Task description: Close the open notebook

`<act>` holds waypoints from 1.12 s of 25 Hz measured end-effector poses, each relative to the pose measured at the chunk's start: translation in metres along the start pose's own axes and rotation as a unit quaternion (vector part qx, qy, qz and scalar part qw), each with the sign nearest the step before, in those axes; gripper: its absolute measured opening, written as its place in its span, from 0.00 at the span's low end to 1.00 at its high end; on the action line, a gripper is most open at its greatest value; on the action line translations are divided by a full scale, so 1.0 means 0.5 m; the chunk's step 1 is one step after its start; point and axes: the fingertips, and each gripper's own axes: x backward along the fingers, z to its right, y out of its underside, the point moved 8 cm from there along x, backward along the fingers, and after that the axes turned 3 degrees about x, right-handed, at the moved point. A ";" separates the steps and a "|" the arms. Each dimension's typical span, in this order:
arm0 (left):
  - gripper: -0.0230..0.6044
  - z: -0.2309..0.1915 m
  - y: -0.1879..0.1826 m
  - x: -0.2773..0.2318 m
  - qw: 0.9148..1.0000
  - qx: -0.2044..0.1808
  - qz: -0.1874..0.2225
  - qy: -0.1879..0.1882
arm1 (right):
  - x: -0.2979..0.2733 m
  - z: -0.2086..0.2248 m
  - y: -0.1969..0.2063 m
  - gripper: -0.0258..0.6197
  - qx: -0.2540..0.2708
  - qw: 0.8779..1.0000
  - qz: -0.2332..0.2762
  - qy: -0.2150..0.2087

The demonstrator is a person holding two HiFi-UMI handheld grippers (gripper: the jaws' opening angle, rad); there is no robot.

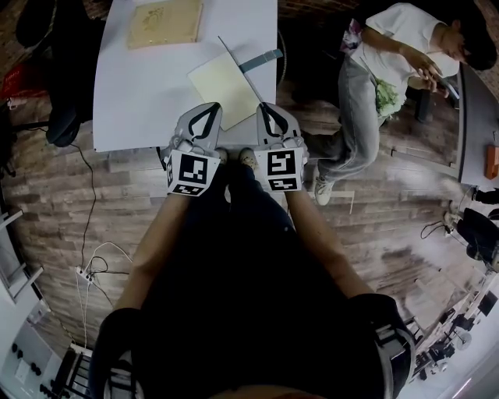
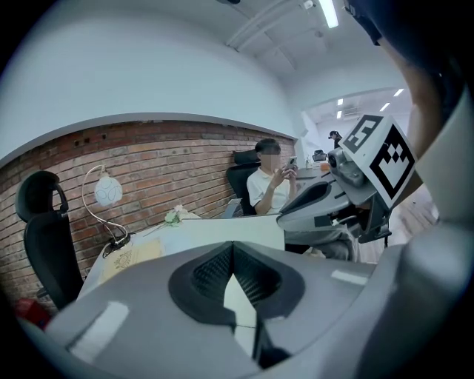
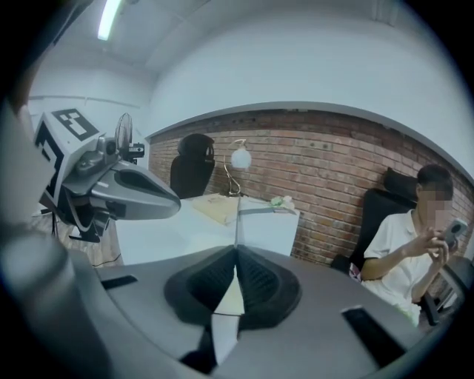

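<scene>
1. The open notebook (image 1: 226,86) lies at the near right corner of the white table (image 1: 140,93), cream page up. One leaf stands upright, seen edge-on.
2. The right gripper (image 3: 237,249) is clenched on the near end of that raised leaf.
3. The left gripper (image 2: 233,244) is clenched on nothing, just left of the right one at the table's near edge.
4. A tan board (image 1: 165,22) lies at the far side.
5. A seated person (image 1: 390,70) is off to the right.

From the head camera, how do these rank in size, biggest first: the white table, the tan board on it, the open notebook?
1. White table, by far the largest.
2-3. Tan board and open notebook look about alike; the board lies farther from the camera, so I won't rank them.
</scene>
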 end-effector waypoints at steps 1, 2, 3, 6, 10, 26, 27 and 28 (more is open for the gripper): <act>0.03 -0.002 0.002 0.004 1.000 0.001 -0.001 -0.003 | -0.002 -0.006 -0.002 0.07 0.003 1.000 0.001 -0.004; 0.03 -0.004 0.004 0.008 1.000 0.002 -0.001 -0.007 | -0.004 -0.012 -0.003 0.07 0.007 1.000 0.001 -0.008; 0.03 -0.006 0.006 0.013 1.000 0.003 -0.002 -0.010 | -0.006 -0.017 -0.005 0.07 0.011 1.000 0.001 -0.012; 0.03 -0.010 0.012 0.022 1.000 0.007 -0.005 -0.019 | -0.014 -0.031 -0.008 0.07 0.027 0.999 -0.002 -0.027; 0.03 -0.021 0.018 0.033 0.999 0.012 -0.008 -0.032 | -0.026 -0.045 -0.013 0.07 0.044 0.998 -0.005 -0.042; 0.03 -0.054 0.060 0.106 0.996 0.034 -0.018 -0.082 | -0.063 -0.120 -0.032 0.07 0.078 0.993 -0.012 -0.093; 0.03 -0.056 0.062 0.108 0.996 0.035 -0.019 -0.084 | -0.067 -0.125 -0.033 0.07 0.080 0.992 -0.012 -0.096; 0.03 -0.058 0.064 0.111 0.995 0.036 -0.020 -0.086 | -0.070 -0.130 -0.033 0.07 0.081 0.992 -0.013 -0.099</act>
